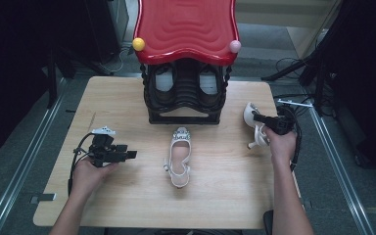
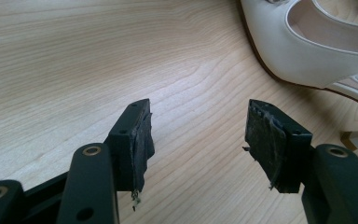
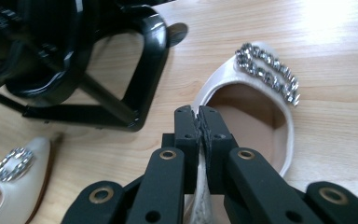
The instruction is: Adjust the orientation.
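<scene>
A white high-heeled shoe with a rhinestone buckle stands at the table's right side. My right gripper is shut on its side rim. In the right gripper view the jaws meet on the thin edge of that shoe, beside its open inside. The matching shoe lies in the middle of the table, toe toward the rack. My left gripper rests at the left, open and holding nothing, and points toward that shoe. In the left gripper view its jaws stand apart over bare wood, with the shoe beyond them.
A black shoe rack with a red wavy top stands at the table's far middle, with a dark pair of shoes inside. Its black frame is close to the held shoe. The second shoe's toe lies left of the right gripper.
</scene>
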A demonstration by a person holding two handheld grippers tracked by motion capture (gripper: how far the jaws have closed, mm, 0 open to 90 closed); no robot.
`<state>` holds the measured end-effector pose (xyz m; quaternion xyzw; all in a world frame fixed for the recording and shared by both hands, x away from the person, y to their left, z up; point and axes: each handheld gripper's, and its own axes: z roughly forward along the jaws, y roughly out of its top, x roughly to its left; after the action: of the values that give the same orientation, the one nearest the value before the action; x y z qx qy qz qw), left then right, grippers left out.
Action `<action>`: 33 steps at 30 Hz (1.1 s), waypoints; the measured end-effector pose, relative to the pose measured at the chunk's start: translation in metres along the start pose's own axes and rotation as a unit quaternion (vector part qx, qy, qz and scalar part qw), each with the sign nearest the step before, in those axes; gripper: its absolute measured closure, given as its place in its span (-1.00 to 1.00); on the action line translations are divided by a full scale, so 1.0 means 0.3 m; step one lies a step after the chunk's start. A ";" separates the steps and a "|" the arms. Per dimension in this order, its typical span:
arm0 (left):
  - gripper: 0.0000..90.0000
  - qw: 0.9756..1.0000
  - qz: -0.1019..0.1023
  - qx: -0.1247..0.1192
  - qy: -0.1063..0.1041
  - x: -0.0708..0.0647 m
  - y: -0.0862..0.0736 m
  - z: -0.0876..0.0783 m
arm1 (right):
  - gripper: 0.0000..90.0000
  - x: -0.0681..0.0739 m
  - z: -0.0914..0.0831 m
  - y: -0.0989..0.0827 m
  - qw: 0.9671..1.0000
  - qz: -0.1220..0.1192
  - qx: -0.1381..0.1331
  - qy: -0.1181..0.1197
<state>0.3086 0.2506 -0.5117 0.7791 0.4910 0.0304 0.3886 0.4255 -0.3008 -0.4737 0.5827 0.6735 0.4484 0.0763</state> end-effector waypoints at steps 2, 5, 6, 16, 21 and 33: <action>-0.09 1.000 0.004 0.000 -0.004 -0.006 0.006 0.003 | 0.96 0.023 -0.004 -0.002 1.000 -0.010 0.002 0.001; -0.09 1.000 0.008 -0.002 -0.008 -0.015 0.016 0.008 | 0.96 0.057 -0.010 -0.004 1.000 -0.023 0.005 0.009; -0.09 1.000 0.008 -0.002 -0.008 -0.018 0.019 0.011 | 0.96 0.066 -0.013 -0.006 1.000 -0.026 0.005 0.013; -0.09 0.999 0.019 0.000 -0.031 -0.044 0.046 0.055 | 0.96 0.148 -0.057 -0.038 0.998 -0.039 0.008 0.046; -0.08 0.999 0.034 0.015 -0.036 -0.065 0.061 0.089 | 0.95 0.190 -0.064 -0.062 0.997 -0.052 0.019 0.049; -0.08 0.997 0.055 0.006 -0.051 -0.097 0.092 0.117 | 0.95 0.266 -0.060 -0.141 0.994 -0.071 0.053 0.060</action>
<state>0.3291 0.2015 -0.5089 0.8078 0.4269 0.0090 0.4063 0.3593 -0.2384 -0.4590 0.5091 0.7391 0.4396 0.0368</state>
